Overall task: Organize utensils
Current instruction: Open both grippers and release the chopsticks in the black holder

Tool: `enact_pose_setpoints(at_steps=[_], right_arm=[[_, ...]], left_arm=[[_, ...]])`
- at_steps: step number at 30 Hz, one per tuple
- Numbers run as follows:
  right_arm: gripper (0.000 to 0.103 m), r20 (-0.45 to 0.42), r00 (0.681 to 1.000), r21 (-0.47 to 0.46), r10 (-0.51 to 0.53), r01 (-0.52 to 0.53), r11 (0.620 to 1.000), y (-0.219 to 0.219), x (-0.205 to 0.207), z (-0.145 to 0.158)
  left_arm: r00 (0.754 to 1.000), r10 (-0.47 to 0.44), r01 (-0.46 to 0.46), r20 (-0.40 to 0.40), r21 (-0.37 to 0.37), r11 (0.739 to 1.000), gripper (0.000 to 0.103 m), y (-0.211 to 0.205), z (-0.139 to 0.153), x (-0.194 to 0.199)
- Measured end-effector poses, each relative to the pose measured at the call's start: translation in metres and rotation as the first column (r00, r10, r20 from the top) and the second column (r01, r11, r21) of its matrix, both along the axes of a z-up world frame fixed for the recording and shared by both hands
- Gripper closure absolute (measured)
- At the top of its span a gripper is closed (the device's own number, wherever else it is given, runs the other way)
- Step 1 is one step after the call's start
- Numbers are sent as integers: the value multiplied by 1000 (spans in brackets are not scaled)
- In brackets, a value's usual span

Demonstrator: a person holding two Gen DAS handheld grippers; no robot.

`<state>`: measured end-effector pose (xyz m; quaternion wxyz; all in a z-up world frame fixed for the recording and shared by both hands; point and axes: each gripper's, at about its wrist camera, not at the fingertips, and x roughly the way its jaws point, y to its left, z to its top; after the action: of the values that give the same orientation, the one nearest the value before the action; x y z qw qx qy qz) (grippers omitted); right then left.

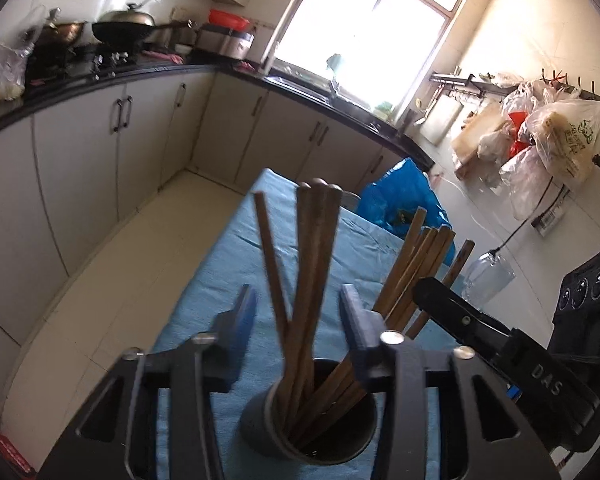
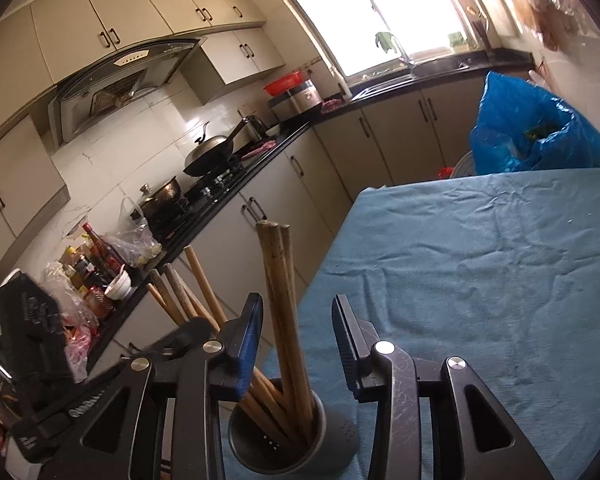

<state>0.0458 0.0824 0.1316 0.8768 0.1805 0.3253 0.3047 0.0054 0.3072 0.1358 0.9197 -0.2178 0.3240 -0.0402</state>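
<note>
Where the blue-clothed table point(image 2: 480, 264) nears its kitchen-side edge stands one grey holder point(image 2: 276, 436) of wooden chopsticks point(image 1: 312, 280). Left gripper point(image 1: 298, 332) and right gripper point(image 2: 298, 344): released, jaws flanking the sticks, gripping nothing. Risk: a jaw catching a leaning stick could tip the holder. Holder base cut off; stick count unclear.

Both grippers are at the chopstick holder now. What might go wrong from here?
1. The chopsticks stand between the left gripper fingers; pulling away sideways could snag them and tip the holder.
2. The right gripper also straddles chopsticks, same snag risk.
3. The holder sits near the blue cloth edge; a knock could send it off.
</note>
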Motion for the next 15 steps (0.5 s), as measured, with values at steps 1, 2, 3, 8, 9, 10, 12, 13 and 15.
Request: enact_pose_setpoints(at_steps=[1, 2, 3, 8, 9, 10, 12, 13, 15], right_arm=[[65, -2, 1000, 10, 16, -16, 1000, 1, 1, 0], [65, -3, 999, 22, 33, -33, 999, 3, 1, 1], [65, -4, 999, 31, 48, -47, 998, 4, 1, 1], [65, -10, 993, 85, 117, -115, 990, 10, 2, 3], [65, -10, 992, 91, 124, -122, 988, 11, 2, 4], [65, -9, 991, 101, 132, -130, 986, 12, 2, 5], [65, -3, 992, 105, 124, -123, 987, 11, 2, 7], [65, 4, 994, 103, 111, -111, 988, 9, 1, 8], [65, 15, 996, 89, 82, -83, 993, 5, 0, 9]], left_arm=[[1000, -13, 13, -8, -8, 1000, 78, -2, -2, 3], [1000, -21, 21, -11, -12, 1000, 80, -4, -3, 5], [1000, -26, 26, -10, -13, 1000, 80, -7, -4, 5], [999, -48, 48, 2, -25, 999, 80, -14, -4, 8], [999, -53, 53, 5, -35, 998, 80, -14, -4, 9], [998, -56, 56, 4, -41, 998, 80, -14, -4, 10], [999, -50, 50, 0, -37, 998, 80, -15, -4, 9], [999, -45, 45, -1, -29, 999, 80, -15, -4, 8], [1000, -29, 29, -3, -5, 1000, 80, -15, -2, 5]])
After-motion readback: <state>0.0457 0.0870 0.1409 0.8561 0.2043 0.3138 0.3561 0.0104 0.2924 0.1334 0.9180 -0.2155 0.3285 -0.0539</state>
